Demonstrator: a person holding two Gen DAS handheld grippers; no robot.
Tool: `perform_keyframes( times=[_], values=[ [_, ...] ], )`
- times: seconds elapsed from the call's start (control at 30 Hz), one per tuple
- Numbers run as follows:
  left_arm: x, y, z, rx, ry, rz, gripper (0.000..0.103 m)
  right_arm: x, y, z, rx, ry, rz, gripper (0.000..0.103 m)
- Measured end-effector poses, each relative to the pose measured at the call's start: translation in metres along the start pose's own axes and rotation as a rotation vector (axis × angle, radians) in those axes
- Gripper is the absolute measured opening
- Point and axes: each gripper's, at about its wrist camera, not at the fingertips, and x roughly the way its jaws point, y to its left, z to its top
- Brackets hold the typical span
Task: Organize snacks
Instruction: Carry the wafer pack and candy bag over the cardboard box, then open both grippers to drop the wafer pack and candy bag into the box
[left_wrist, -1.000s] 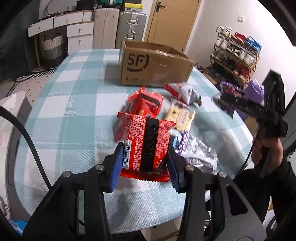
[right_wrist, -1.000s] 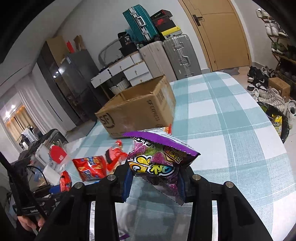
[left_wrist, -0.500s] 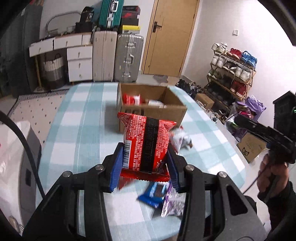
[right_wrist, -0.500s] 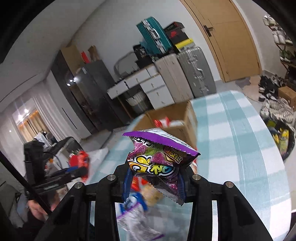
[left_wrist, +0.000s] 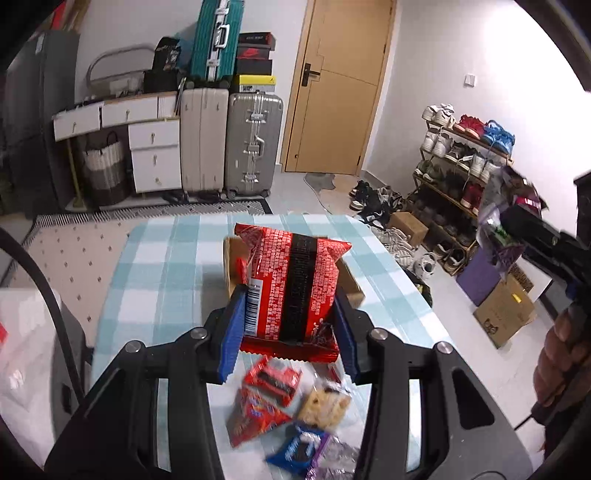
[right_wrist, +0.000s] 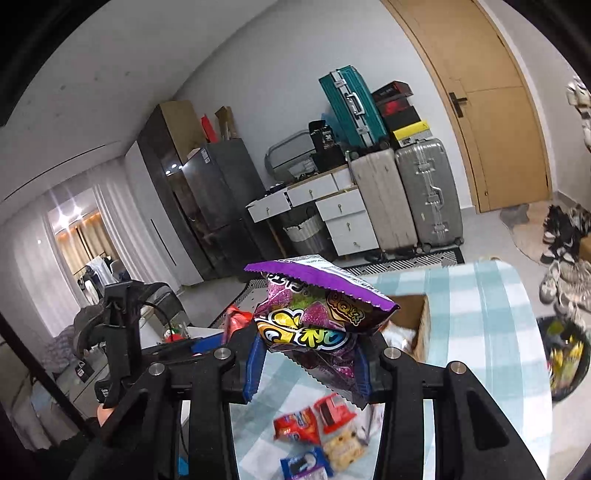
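Checked tablecloth (left_wrist: 155, 280) lies below 2 raised grippers. Left gripper (left_wrist: 290, 325) is clamped on a red snack pack (left_wrist: 291, 288), upright, with the cardboard box (left_wrist: 229, 266) straight ahead beyond it. Right gripper (right_wrist: 308, 365) pinches a purple candy bag (right_wrist: 314, 317); box (right_wrist: 417, 325) lies ahead-right. Loose snacks (left_wrist: 280, 410) remain underneath; open air surrounds both.

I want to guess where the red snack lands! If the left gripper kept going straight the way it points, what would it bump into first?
Probably the cardboard box beyond the red packet that the left gripper holds; depth is hard to judge.
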Motion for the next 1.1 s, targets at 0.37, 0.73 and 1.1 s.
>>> perform_keyframes(
  times=[0.37,0.73,1.1],
  values=[
    [0.071,0.001,0.078,0.015,0.022,0.033,0.041,0.069,-0.021,0.064,0.036,0.036,-0.039,0.040],
    [0.192,0.017,0.074,0.030,0.167,0.046,0.041,0.184,-0.089,0.037,0.043,0.207,-0.133,0.040],
    [0.286,0.034,0.048,0.024,0.247,0.085,0.041,0.251,-0.131,-0.005,0.003,0.328,-0.192,0.040]
  ],
)
